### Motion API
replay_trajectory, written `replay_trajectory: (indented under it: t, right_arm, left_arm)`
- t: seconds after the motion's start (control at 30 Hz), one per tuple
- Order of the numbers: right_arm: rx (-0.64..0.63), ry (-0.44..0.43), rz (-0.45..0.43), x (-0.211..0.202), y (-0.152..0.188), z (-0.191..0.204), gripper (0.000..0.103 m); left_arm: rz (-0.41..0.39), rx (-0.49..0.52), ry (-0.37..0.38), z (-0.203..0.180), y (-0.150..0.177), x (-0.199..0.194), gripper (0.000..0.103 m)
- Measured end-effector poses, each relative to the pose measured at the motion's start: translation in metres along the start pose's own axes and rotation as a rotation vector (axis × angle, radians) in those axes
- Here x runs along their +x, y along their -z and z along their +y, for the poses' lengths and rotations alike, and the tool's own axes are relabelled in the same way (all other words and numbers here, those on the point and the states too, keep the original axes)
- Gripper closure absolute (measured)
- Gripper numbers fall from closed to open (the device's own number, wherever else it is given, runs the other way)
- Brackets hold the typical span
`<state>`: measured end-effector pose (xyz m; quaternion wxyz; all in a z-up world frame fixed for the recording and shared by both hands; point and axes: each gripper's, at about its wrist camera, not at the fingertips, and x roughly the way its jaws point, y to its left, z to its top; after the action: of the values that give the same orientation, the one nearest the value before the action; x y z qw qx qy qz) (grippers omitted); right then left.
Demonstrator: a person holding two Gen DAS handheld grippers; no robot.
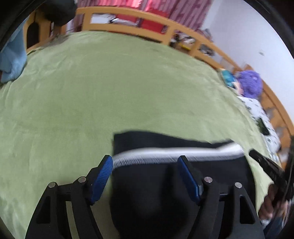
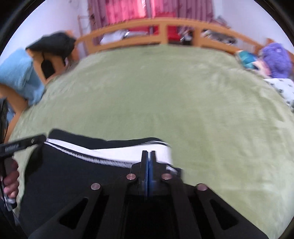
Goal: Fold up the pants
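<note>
Black pants (image 1: 156, 193) with a white ribbed waistband (image 1: 174, 153) lie on the green bedspread (image 1: 110, 92), near its front edge. My left gripper (image 1: 145, 159) stands open above the pants' left part; its blue pads (image 1: 102, 174) straddle the waistband without pressing it. In the right wrist view the pants (image 2: 82, 174) spread to the left. My right gripper (image 2: 148, 152) is shut on the right end of the waistband (image 2: 128, 152). Each view catches the other gripper at its edge: the right one (image 1: 266, 165) and the left one (image 2: 22, 143), with a hand (image 2: 11, 182) on it.
A wooden bed rail (image 2: 165, 25) runs along the far side, with red curtains (image 2: 128, 12) behind it. A light blue cloth (image 2: 20, 73) and a black garment (image 2: 53, 44) sit far left. A purple plush (image 2: 275, 58) and a patterned white cloth (image 1: 257, 110) lie at the right.
</note>
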<state>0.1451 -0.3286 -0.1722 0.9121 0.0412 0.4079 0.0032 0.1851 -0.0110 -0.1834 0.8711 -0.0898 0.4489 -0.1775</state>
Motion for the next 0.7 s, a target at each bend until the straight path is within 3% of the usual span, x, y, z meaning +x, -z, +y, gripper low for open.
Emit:
replay_trajectory:
  t: [0.1, 0.2, 0.3, 0.37, 0.43, 0.53, 0.6, 0.63, 0.7]
  right_arm:
    - [0.006, -0.047, -0.019, -0.029, 0.022, -0.003, 0.09]
    - [-0.08, 0.034, 0.043, -0.015, 0.048, 0.004, 0.091]
    - [0.025, 0.043, 0.046, -0.016, 0.054, -0.018, 0.086]
    - [0.118, 0.077, 0.059, -0.03, 0.051, -0.032, 0.087]
    - [0.153, 0.04, 0.006, -0.059, 0.057, -0.04, 0.087]
    - [0.079, -0.058, -0.029, -0.094, 0.089, -0.023, 0.087]
    - [0.022, -0.091, -0.002, -0.095, 0.107, -0.006, 0.084]
    - [-0.011, -0.087, 0.035, -0.089, 0.12, -0.001, 0.084]
    - [-0.06, -0.023, 0.062, -0.083, 0.134, 0.005, 0.084]
  left_arm:
    - [0.016, 0.029, -0.001, -0.012, 0.028, -0.005, 0.031]
    - [0.05, 0.019, -0.093, -0.01, 0.047, 0.012, 0.028]
    - [0.063, -0.026, -0.134, -0.001, 0.047, -0.006, 0.032]
    - [0.017, -0.026, -0.111, -0.001, 0.054, -0.037, 0.03]
    - [-0.024, -0.031, -0.097, -0.003, 0.071, -0.06, 0.03]
    - [-0.004, -0.065, -0.045, -0.007, 0.105, -0.072, 0.03]
    - [0.036, -0.071, -0.064, -0.009, 0.131, -0.066, 0.029]
    - [0.046, -0.07, -0.092, -0.011, 0.145, -0.062, 0.025]
    - [0.029, -0.118, -0.078, 0.001, 0.161, -0.057, 0.018]
